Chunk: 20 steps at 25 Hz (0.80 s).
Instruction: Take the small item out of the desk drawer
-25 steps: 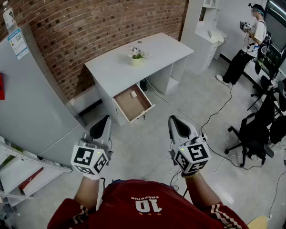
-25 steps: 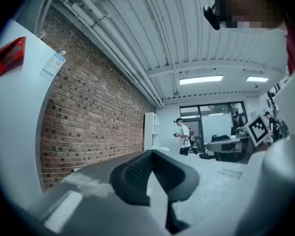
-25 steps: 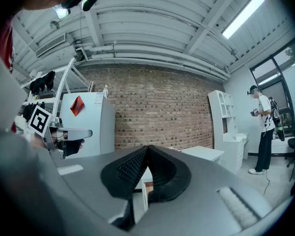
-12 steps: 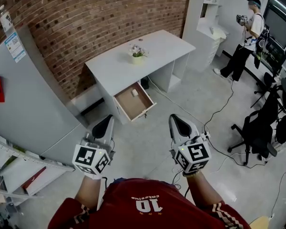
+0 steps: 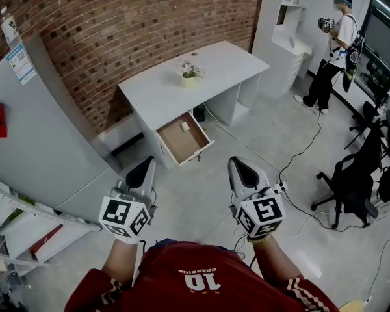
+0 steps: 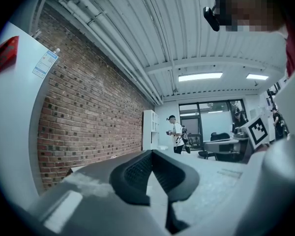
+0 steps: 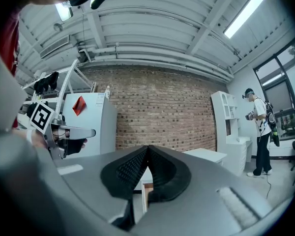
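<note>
At far left stands a white refrigerator with a bottle on top, against the brick wall. The left gripper is held low over the floor, its jaws clenched together with nothing between them. Ahead of it stands a white desk carrying a small potted plant. The desk drawer is pulled open; the small white item lies inside, near the drawer's back end, well apart from both grippers. The right gripper is level with the left one, jaws likewise pressed together and empty. At far right, a person stands near white shelving, with a black office chair closer in.
</note>
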Tool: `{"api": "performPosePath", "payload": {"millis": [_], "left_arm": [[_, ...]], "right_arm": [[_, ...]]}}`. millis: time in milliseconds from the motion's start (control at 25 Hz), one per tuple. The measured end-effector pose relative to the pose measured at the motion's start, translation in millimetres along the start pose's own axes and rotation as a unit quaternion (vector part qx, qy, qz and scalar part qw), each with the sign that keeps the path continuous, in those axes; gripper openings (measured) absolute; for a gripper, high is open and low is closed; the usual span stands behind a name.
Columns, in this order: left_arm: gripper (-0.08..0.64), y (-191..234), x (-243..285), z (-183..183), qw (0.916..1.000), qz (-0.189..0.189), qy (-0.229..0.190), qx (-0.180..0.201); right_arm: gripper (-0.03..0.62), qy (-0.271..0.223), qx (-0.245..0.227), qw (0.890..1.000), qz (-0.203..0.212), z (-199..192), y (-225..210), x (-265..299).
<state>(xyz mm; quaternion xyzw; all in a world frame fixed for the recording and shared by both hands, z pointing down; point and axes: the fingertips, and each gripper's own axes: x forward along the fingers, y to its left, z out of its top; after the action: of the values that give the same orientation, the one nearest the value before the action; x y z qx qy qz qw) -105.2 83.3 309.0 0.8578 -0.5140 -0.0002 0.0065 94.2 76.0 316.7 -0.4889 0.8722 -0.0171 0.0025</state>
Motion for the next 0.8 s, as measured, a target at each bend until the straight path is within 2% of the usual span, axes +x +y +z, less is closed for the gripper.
{"api": "performPosePath", "payload": {"millis": [360, 800], "left_arm": [[0.003, -17, 6, 8, 0.9999, -0.004, 0.009, 0.005], [0.003, -15, 14, 4, 0.9992, -0.008, 0.034, 0.017]], "right_arm": [[0.002, -0.010, 0.014, 1.000, 0.007, 8, -8, -1], [0.002, -0.001, 0.033, 0.999, 0.001, 0, -15, 5]]}}
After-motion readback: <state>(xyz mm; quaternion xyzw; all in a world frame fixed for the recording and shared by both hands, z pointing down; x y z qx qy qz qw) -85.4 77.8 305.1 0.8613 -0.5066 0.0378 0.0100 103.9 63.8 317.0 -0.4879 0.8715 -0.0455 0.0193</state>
